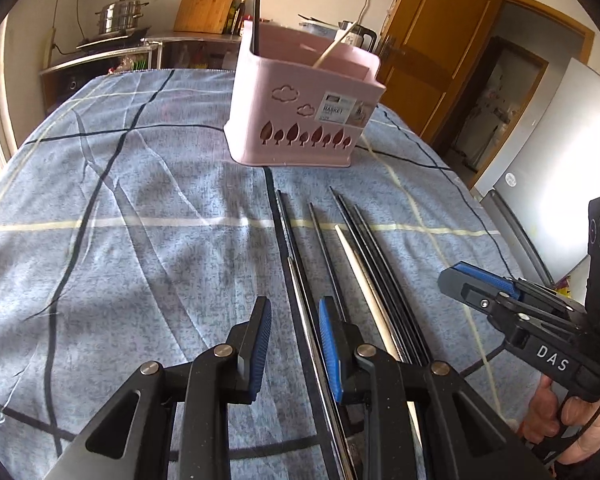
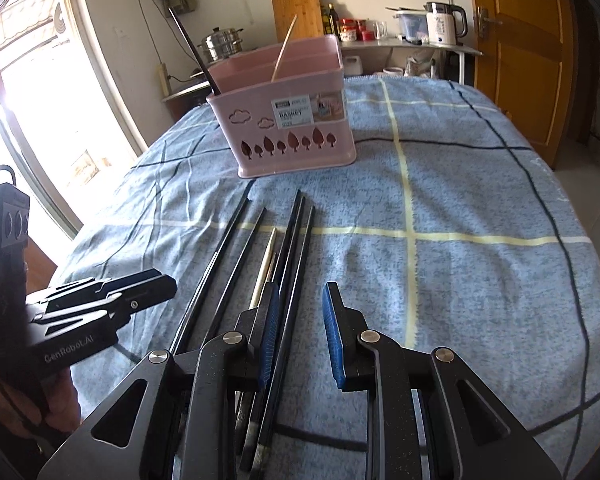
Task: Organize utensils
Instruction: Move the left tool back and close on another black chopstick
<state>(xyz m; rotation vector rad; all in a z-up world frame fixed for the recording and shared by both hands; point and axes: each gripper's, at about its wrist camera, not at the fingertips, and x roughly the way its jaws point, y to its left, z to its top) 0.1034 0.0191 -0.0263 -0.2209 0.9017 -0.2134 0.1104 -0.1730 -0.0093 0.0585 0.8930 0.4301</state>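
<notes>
i've got the left tongs (image 1: pixel 294 344) spread wide over the desk (image 1: pixel 120 208), a steel chopstick (image 1: pixel 312 344) running up between the pads, touching neither. right tongs (image 2: pixel 300 332) are wide too and holding nothing, with the loose chopsticks (image 2: pixel 260 264) fanned from 9 to 11 o'clock of them. pink basket (image 2: pixel 292 120) stands at 12 o'clock, one black chopstick (image 2: pixel 194 52) and one pale one (image 2: pixel 284 48) leaning inside.

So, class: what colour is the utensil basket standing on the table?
Pink, with cut-out trees and clouds on its front. The basket shows best in the right wrist view.
</notes>
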